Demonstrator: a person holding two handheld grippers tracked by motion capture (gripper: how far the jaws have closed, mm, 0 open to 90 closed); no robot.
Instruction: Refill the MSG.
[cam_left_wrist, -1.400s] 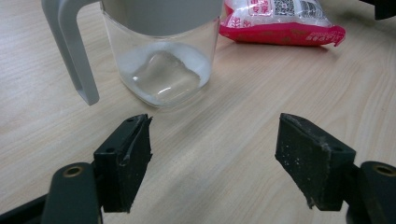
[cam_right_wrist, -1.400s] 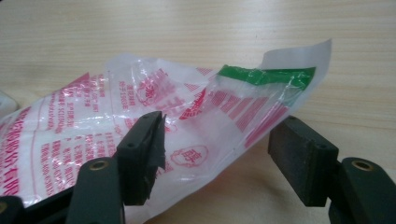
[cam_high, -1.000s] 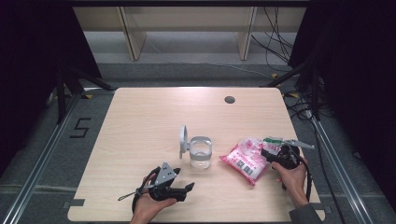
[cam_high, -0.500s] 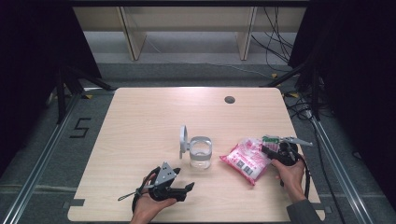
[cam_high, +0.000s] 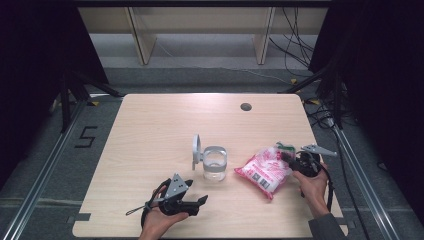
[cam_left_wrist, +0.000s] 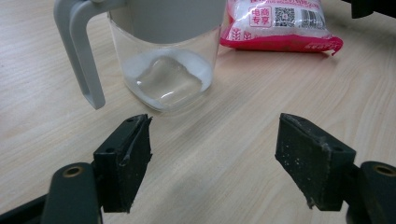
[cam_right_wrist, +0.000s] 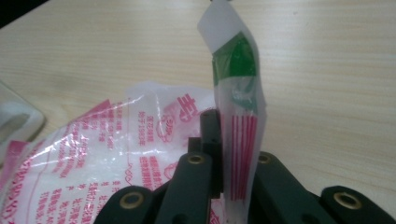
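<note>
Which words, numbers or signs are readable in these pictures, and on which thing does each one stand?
"5": painted on the floor left of the table.
"电商专享": in a red box on the pink and white bag, left gripper view.
QR code and barcode beside that box: present, but not readable as text.
Red Chinese print on the bag in the right gripper view: too blurred to read.
Clear jug: no text.

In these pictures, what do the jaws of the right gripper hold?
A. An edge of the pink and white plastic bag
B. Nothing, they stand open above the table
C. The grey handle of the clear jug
A: in the right gripper view the right gripper has its jaws pressed together on an upright edge of the plastic bag.
</note>
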